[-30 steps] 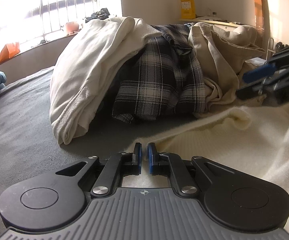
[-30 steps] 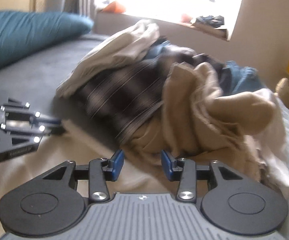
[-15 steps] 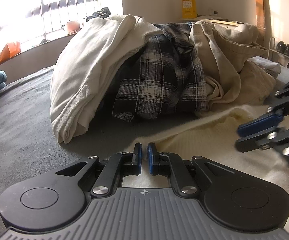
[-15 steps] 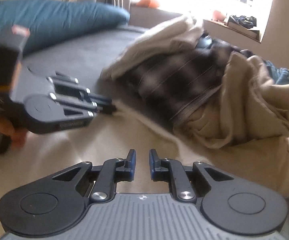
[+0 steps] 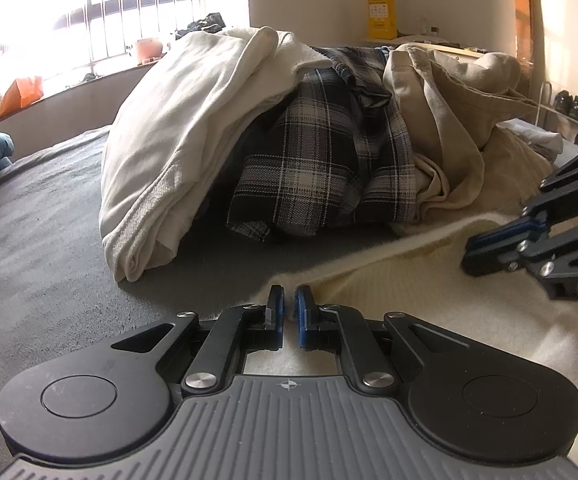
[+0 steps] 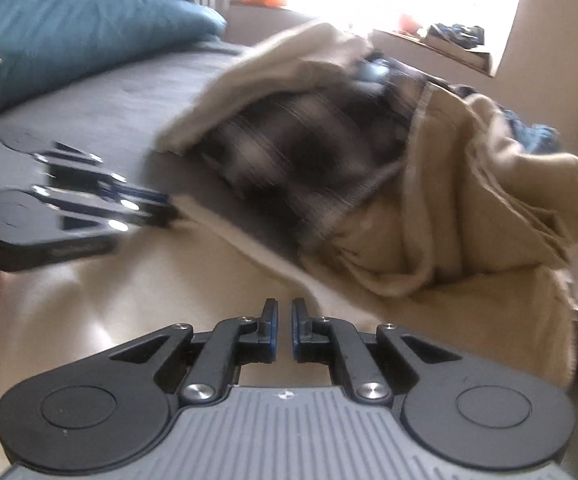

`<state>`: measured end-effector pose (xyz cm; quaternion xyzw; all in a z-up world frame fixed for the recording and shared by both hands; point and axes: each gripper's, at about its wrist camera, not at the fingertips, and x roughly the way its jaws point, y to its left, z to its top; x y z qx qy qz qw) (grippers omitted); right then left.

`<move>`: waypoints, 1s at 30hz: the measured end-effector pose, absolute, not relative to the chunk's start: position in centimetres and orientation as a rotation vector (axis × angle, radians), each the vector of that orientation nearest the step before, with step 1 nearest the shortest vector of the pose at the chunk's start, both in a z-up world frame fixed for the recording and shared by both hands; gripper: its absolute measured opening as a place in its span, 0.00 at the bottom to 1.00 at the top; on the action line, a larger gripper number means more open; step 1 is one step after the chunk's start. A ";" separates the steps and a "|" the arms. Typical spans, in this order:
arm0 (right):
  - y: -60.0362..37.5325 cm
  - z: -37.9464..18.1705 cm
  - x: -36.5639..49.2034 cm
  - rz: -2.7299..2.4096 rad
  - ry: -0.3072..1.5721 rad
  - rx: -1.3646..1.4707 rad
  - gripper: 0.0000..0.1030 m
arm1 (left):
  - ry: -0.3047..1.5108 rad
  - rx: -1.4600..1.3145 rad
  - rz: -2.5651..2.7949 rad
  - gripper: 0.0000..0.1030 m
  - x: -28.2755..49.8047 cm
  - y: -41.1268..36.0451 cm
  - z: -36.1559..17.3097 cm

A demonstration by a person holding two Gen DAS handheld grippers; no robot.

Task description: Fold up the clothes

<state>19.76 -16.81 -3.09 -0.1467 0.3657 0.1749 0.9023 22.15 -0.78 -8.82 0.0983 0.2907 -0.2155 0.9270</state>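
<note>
A cream knitted garment [image 5: 429, 312] lies spread flat on the grey bed, under both grippers. My left gripper [image 5: 287, 308] rests low at the garment's near-left corner, its blue pads shut to a thin slit with no fabric visibly pinched. My right gripper [image 6: 281, 320] hovers just over the cream garment [image 6: 169, 300] near its far edge, jaws likewise shut to a slit with nothing seen between them. Each gripper appears in the other's view: the right gripper [image 5: 529, 240] at the right edge, the left gripper [image 6: 89, 208] blurred at the left.
A heap of unfolded clothes stands just beyond: a cream sweatshirt [image 5: 193, 128], a dark plaid shirt [image 5: 329, 160] and beige trousers [image 5: 449, 120]. Bare grey bed cover [image 5: 49, 220] extends left. A teal pillow [image 6: 69, 32] lies at the bed's head, a bright window behind.
My right gripper closed from open and swung down and left over the cream garment, nearer the left gripper. The left gripper stayed still and shut.
</note>
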 end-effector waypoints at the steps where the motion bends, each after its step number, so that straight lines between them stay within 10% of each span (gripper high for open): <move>1: -16.4 -3.2 19.8 0.367 0.755 -0.304 0.06 | 0.596 0.201 -0.442 0.06 22.2 -0.8 -8.8; 30: -14.0 -4.4 21.5 0.235 0.752 -0.308 0.00 | 0.591 0.183 -0.444 0.07 22.1 -0.4 -8.9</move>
